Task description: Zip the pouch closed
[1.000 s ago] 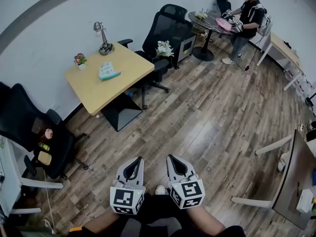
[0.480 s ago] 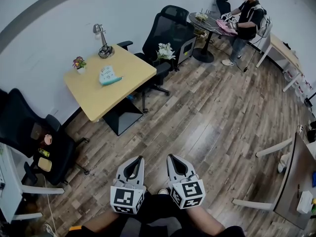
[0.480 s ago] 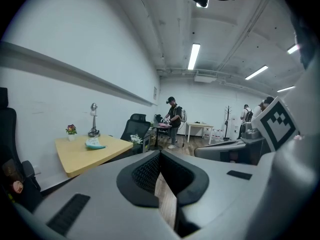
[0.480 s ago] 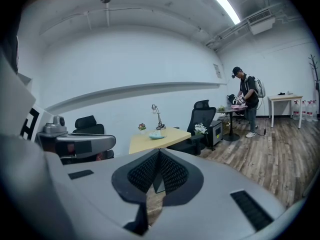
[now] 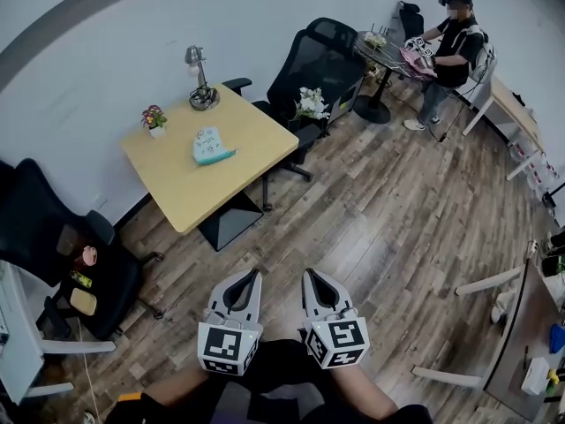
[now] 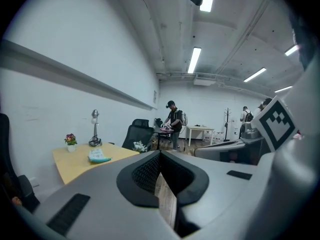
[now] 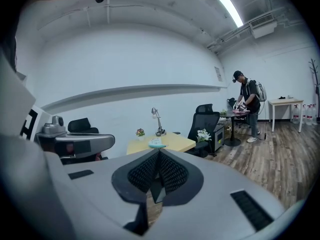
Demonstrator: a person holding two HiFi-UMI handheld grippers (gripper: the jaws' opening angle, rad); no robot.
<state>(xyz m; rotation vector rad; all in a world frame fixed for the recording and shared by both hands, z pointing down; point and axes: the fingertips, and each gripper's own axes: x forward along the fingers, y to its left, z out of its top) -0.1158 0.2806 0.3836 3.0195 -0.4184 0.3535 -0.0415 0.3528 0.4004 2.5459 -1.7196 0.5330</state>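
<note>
Left tool [image 5: 254,277] and right tool [image 5: 309,277] hover low, side by side, jaws together, empty; the likely pouch [image 5: 212,147] lies on the far surface [image 5: 243,170].

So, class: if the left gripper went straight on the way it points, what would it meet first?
The left gripper has free air ahead, then probably the black chair beside the yellow table; depth is unclear.

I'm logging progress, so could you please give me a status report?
Left tool, right tool shut, empty. Pouch on table, out of reach. No obstacle between.
</note>
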